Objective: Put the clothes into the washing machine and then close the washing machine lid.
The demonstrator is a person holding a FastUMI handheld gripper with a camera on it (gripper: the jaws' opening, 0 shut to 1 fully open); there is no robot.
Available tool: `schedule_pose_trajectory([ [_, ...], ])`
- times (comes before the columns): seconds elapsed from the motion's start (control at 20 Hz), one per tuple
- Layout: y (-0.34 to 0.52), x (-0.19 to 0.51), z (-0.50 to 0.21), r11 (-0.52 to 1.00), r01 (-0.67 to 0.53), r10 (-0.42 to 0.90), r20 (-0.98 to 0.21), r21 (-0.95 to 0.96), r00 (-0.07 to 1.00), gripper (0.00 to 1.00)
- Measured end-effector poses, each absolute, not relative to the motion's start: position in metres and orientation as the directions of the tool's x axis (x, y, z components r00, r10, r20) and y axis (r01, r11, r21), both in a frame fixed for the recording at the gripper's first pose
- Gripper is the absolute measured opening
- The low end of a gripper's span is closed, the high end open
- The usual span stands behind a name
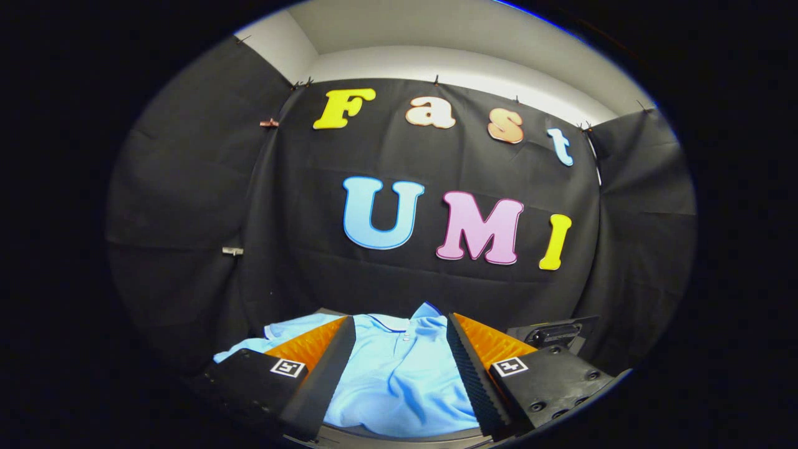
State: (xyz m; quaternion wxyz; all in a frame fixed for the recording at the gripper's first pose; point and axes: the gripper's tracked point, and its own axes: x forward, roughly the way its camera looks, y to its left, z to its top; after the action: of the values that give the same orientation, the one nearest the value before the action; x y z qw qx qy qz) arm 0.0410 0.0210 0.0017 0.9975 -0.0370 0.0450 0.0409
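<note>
Now your gripper (399, 349) has its fingers wide apart, and they clamp nothing. Between them and just ahead lies the light blue polo shirt (399, 380), crumpled, with its collar and small buttons turned up toward the black cloth wall. One sleeve spreads out past your left finger. You cannot tell if the fingers touch the cloth of the shirt.

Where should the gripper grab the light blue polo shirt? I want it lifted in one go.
Probably the bunched fold mid-body of the polo shirt, below the collar, coming straight down from above: it lies crumpled flat between the open gripper fingers, giving raised cloth to pinch.
</note>
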Motion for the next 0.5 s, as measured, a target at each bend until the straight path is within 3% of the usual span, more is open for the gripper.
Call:
schedule_pose_trajectory([
  [0.35,0.036,0.08,-0.054,0.982,-0.168,0.123,-0.389,-0.083,0.913,0.94],
  [0.5,0.02,0.1,-0.073,0.992,-0.105,0.063,-0.467,-0.064,0.882,0.95],
])
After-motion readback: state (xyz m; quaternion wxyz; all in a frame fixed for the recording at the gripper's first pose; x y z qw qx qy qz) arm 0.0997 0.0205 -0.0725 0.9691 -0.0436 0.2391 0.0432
